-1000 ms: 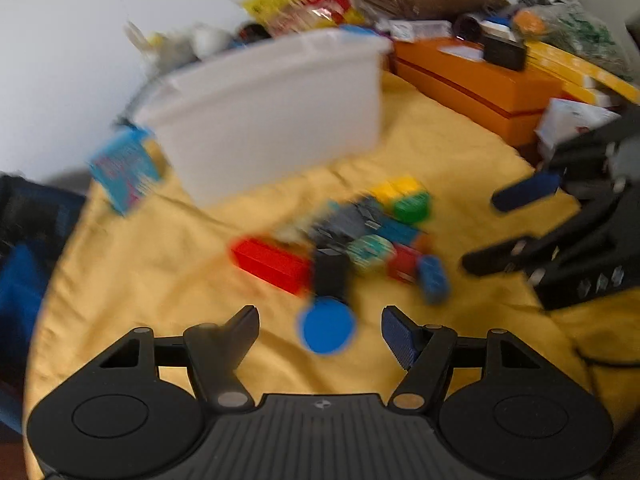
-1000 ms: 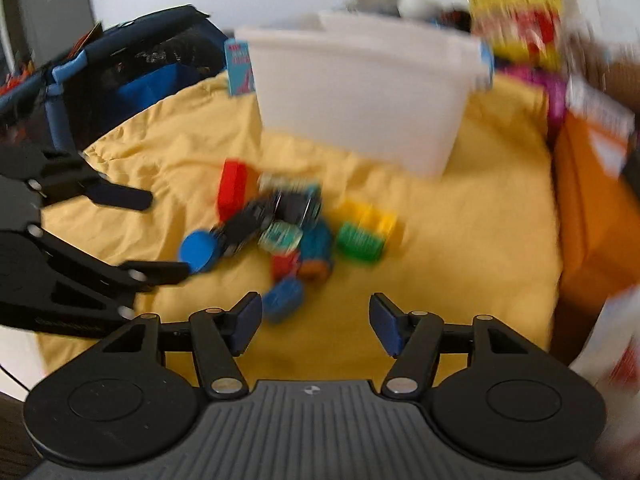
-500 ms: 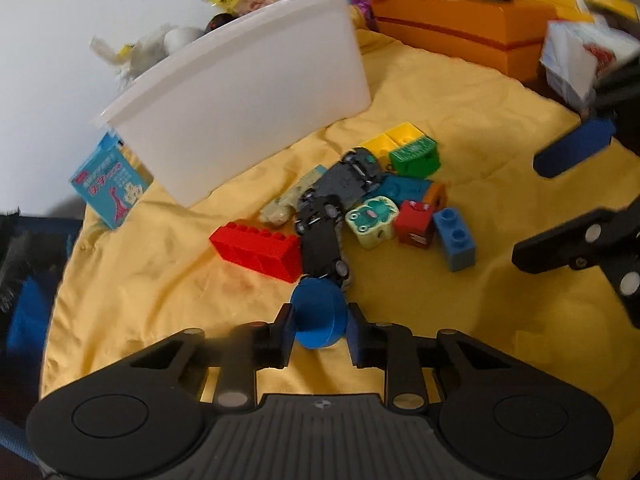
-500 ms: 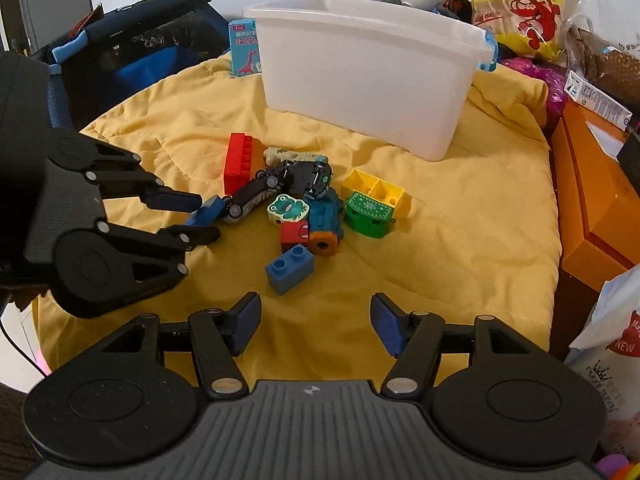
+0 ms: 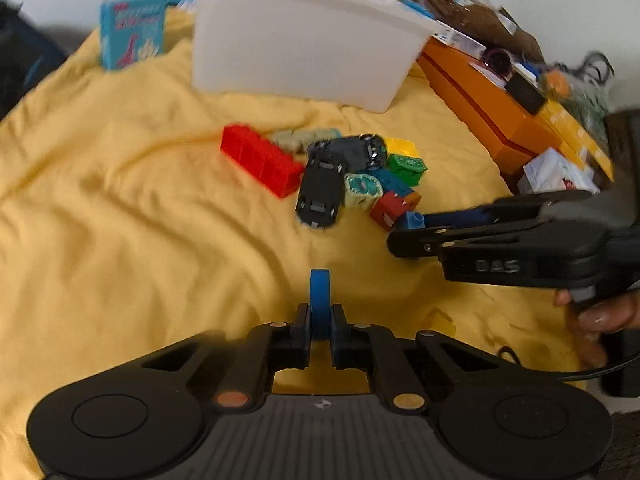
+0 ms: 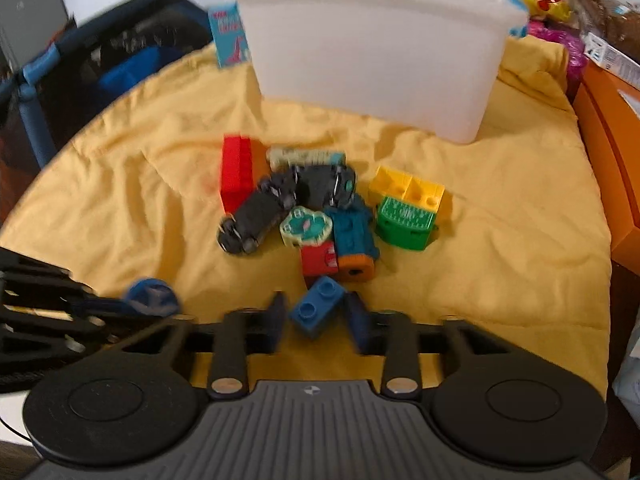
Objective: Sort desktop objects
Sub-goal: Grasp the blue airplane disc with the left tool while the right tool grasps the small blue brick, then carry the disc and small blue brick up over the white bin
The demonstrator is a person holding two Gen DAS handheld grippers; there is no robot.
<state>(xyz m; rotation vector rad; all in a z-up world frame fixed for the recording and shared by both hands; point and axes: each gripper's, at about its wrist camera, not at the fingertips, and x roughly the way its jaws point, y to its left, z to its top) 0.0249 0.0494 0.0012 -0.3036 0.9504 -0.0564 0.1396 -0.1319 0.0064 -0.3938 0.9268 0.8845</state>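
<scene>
2 grippers are at work near the toy pile, taking the white tub (image 6: 376,52) as the landmark. Left gripper (image 5: 320,322) is clamped edge-on across a blue disc (image 5: 320,298), held on the near side of the pile from the tub; in the right wrist view the same disc shows face-on at the left, blurred. Right gripper (image 6: 316,316) sits low over the yellow cloth (image 6: 500,240), its 2 fingers (image 6: 276,322) standing narrowly either side of the small blue 2-stud brick (image 6: 316,312), which lies at the pile's edge farthest from the tub. Motion blur hides whether the pads touch the brick, so the grasp reads as not yet confirmed. Judgement: the step in hand is closing on this brick. To do it well, centre the brick between the pads first, since it lies skewed to them and could twist out. Keep the fingertips just above the cloth so no fold gets pinched. A red brick (image 6: 318,258) and an orange-ended teal block (image 6: 354,244) sit just beyond it toward the tub, so lift straight up before travelling. Both loads probably go over the tub's rim; carry the disc level.
</scene>
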